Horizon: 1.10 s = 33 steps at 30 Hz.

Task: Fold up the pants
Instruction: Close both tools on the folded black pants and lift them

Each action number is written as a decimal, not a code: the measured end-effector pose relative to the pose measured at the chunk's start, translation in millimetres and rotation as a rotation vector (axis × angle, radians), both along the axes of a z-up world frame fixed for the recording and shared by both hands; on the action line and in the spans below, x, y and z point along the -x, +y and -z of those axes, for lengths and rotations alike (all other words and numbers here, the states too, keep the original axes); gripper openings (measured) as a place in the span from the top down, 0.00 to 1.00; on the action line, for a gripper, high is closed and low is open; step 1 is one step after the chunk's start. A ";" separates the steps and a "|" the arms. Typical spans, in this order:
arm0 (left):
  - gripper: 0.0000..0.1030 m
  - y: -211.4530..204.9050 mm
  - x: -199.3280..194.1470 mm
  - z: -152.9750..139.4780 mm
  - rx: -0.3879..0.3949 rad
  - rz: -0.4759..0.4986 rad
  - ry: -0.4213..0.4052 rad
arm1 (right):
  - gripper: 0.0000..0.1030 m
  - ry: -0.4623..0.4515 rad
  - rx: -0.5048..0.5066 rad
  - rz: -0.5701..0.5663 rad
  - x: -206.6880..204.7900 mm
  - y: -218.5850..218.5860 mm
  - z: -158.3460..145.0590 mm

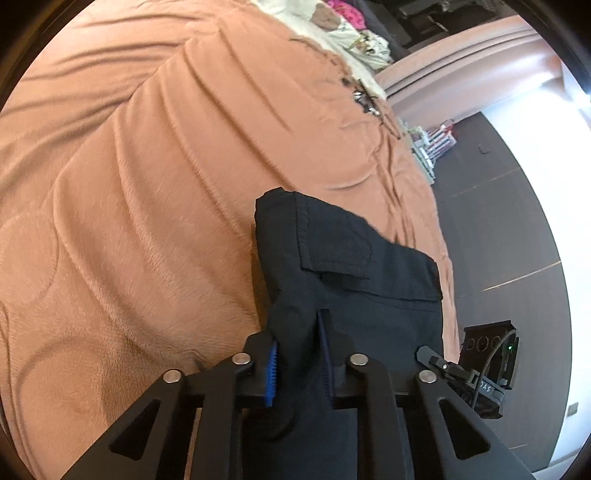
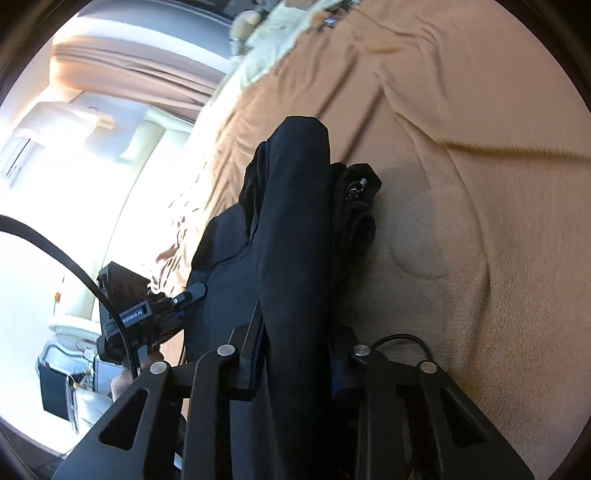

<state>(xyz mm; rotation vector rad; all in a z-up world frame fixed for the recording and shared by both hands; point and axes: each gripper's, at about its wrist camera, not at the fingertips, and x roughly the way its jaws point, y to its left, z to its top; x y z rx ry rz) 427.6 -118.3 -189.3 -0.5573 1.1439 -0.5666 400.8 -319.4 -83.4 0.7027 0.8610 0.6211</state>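
Note:
The dark navy pants lie bunched on the orange-brown blanket near the bed's edge, a back pocket flap showing. My left gripper is shut on a fold of the pants fabric between its blue pads. In the right wrist view the pants rise as a thick dark roll, with a zipper pull at the right. My right gripper is shut on that roll. Each view shows the other gripper beside the pants: the right one and the left one.
The blanket covers the bed. Pale bedding and pillows lie at the far end. The bed's edge runs beside the pants, with dark floor beyond it. A black cable crosses the right wrist view's left side.

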 end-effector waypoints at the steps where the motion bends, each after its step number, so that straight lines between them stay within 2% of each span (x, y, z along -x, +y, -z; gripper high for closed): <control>1: 0.84 -0.1 0.9 -4.0 0.004 0.002 -0.009 | 0.79 -0.012 0.002 0.001 2.7 1.4 -1.0; 15: 0.87 10.0 23.8 -57.1 0.030 -0.004 -0.125 | 0.80 -0.178 0.030 0.012 47.0 20.1 -17.6; 28: 0.87 33.3 58.3 -132.2 0.061 -0.035 -0.261 | 0.80 -0.324 0.077 -0.012 92.5 29.9 -70.0; 33: 0.88 42.9 76.6 -165.5 0.039 -0.050 -0.304 | 0.80 -0.381 0.096 -0.034 113.4 34.4 -91.4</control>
